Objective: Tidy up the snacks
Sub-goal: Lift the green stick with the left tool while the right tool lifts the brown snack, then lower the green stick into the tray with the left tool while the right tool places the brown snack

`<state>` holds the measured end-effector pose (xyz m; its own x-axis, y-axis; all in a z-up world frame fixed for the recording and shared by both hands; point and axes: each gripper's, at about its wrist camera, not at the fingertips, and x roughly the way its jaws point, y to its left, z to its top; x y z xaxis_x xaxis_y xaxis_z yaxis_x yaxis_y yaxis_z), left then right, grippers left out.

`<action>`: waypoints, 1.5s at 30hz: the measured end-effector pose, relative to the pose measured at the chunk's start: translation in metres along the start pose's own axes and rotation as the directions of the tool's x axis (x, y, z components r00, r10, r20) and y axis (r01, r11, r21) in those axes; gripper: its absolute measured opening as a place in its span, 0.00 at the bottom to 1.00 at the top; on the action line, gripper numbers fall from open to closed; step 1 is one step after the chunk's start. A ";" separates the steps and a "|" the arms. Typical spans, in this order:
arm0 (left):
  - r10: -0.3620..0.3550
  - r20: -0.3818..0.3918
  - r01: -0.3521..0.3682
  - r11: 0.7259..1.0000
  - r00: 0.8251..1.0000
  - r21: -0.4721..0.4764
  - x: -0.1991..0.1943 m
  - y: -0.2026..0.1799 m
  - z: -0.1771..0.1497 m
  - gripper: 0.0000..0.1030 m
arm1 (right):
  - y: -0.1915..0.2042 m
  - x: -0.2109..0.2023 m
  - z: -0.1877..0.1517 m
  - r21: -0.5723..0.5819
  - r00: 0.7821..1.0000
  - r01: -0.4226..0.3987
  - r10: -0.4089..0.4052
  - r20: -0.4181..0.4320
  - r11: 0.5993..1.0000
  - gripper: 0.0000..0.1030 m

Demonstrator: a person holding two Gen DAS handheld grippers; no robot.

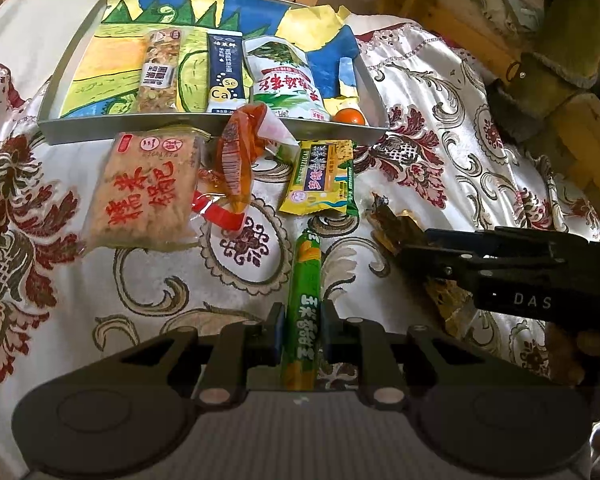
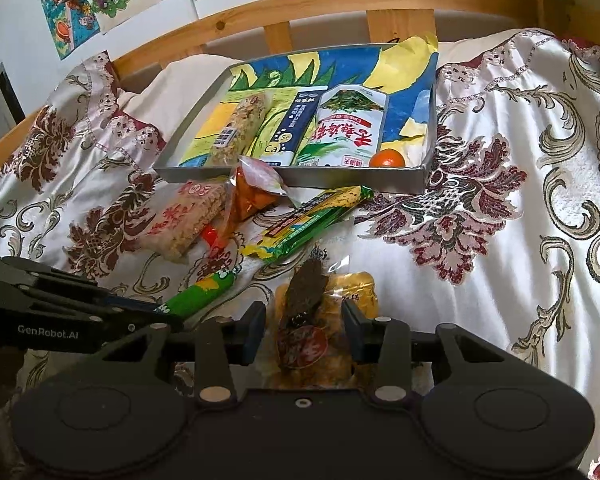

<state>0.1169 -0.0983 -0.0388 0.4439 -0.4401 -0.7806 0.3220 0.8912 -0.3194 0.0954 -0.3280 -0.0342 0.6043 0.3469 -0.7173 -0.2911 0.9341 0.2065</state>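
Left wrist view: left gripper [image 1: 302, 330] pinched tight on green corn sausage stick [image 1: 303, 300], stick pointing toward grey tray [image 1: 216, 130]. In tray: nut bar [image 1: 160, 70], navy packet [image 1: 225, 74], white seaweed bag [image 1: 284, 78], orange [image 1: 350, 117]. On floral bedspread [image 1: 440, 152] before tray: rice cracker pack [image 1: 146, 192], red-orange pouch [image 1: 238, 156], yellow-green wafer pack [image 1: 320, 178].

Right wrist view: right gripper [image 2: 304, 330] part closed around clear yellow snack bag [image 2: 320, 320], pads at its sides, contact unclear. Bag near wafer pack, well short of tray.
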 end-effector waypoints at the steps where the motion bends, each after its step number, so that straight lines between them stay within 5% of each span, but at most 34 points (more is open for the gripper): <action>1: 0.001 0.003 -0.001 1.000 1.000 -0.001 -0.001 0.000 0.000 0.19 | -0.001 -0.001 0.000 0.010 1.000 -0.007 0.007 0.001 1.000 0.42; 13: 0.010 0.051 -0.010 1.000 0.999 -0.003 -0.016 -0.003 0.005 0.19 | -0.008 -0.013 0.000 0.126 0.994 -0.111 0.111 0.011 0.986 0.42; 19: 0.018 0.058 -0.018 1.000 0.998 0.000 -0.019 -0.005 0.007 0.19 | -0.001 -0.011 -0.005 0.083 0.996 -0.091 0.091 0.002 0.992 0.42; 29: 0.032 0.094 -0.031 0.999 0.995 -0.011 -0.030 -0.003 0.010 0.19 | -0.013 -0.013 -0.006 0.256 0.967 -0.244 0.254 -0.006 0.935 0.42; 45: 0.094 0.226 -0.088 0.995 0.970 -0.034 -0.048 0.011 0.053 0.19 | 0.001 -0.022 0.025 0.180 0.953 -0.301 0.294 0.067 0.936 0.42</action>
<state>0.1436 -0.0730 0.0237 0.6495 -0.3678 -0.6654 0.2525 0.9299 -0.2675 0.1008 -0.3327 -0.0018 0.5404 0.6109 -0.5786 -0.3208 0.7853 0.5296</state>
